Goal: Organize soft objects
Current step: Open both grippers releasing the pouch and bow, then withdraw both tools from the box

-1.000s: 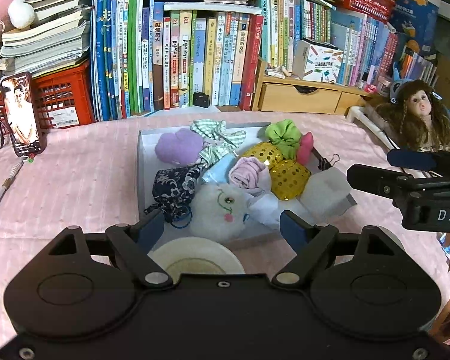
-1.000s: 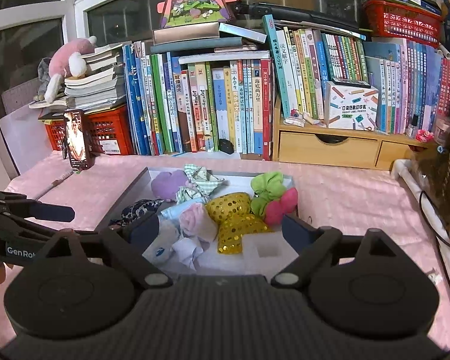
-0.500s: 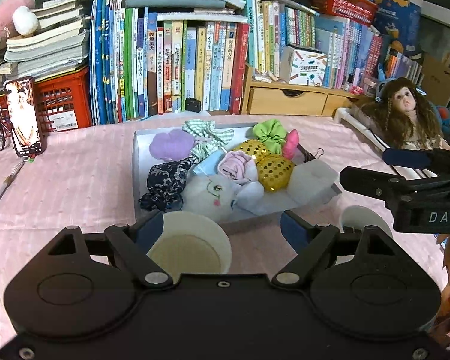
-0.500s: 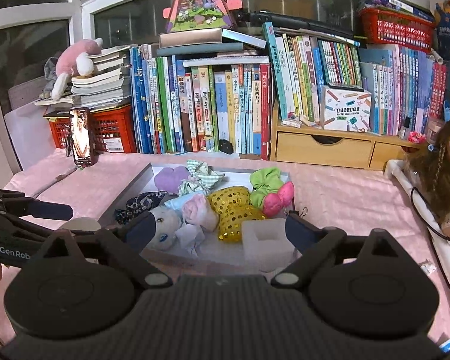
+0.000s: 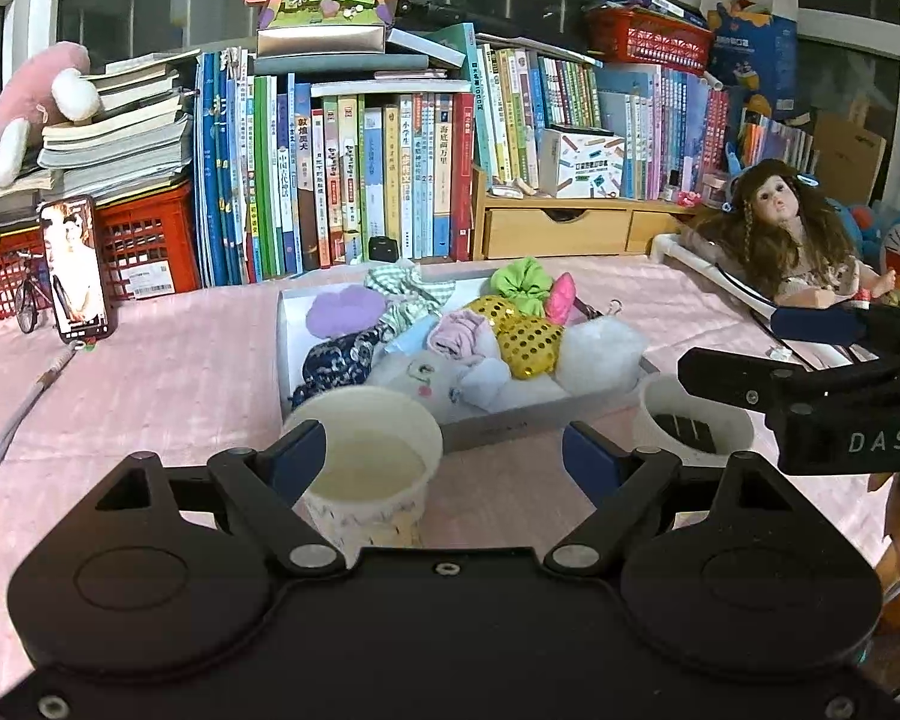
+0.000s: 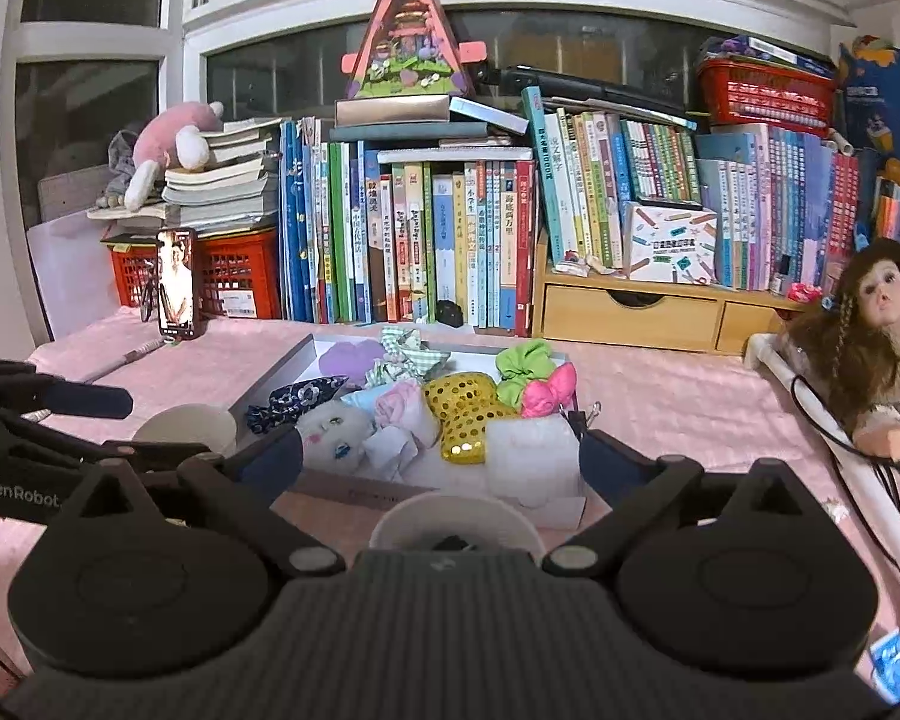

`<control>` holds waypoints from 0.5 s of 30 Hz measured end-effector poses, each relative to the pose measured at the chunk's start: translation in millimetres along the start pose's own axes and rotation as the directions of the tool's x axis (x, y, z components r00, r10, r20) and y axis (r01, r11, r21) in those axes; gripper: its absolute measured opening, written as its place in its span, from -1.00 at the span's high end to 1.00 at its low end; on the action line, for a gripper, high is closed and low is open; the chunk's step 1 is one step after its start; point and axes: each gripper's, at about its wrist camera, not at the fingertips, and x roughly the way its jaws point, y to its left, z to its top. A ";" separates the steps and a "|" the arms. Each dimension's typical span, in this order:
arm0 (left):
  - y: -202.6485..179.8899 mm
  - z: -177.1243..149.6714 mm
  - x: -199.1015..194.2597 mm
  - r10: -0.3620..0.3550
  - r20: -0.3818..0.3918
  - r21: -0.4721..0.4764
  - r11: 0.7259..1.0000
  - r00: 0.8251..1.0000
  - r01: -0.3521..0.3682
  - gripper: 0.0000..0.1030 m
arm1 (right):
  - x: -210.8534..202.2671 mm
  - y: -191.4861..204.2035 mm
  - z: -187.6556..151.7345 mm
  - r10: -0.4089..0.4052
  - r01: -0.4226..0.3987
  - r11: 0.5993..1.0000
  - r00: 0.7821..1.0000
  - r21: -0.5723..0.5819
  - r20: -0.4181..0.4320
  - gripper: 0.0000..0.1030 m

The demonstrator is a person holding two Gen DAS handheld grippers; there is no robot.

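Both grippers stood open and empty above the pink tablecloth (image 5: 168,372). The left gripper (image 5: 444,456) hovered by a paper cup (image 5: 366,468), its left finger just inside the rim. The right gripper (image 6: 441,456) hung over a second cup (image 6: 456,525). Beyond them, the white tray (image 5: 510,423) held the soft objects: a plush face (image 5: 423,378), sequined gold bow (image 5: 519,336), green scrunchie (image 5: 522,285) and purple pad (image 5: 345,309).

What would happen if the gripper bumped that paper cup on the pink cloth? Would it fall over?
Probably. The paper cup looks empty, so it is likely light and would slide or tip easily. It seems thin-walled and might crumple if squeezed hard. Once on its side, its round shape would likely roll across the pink cloth.
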 end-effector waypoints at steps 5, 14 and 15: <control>-5.5 -17.1 -11.0 0.002 0.023 0.009 1.000 1.000 -0.002 -0.66 | -7.6 0.4 -15.4 -0.016 0.016 0.999 1.000 0.029 0.008 -1.00; -11.7 -54.2 -23.2 0.011 0.038 -0.030 1.000 0.999 -0.010 -0.66 | -21.5 5.8 -48.9 -0.050 0.049 0.998 0.999 0.043 0.012 -1.00; -12.6 -58.7 -23.7 0.016 0.040 -0.031 0.999 0.999 -0.015 -0.66 | -22.7 6.4 -52.8 -0.052 0.052 0.998 0.999 0.044 0.009 -1.00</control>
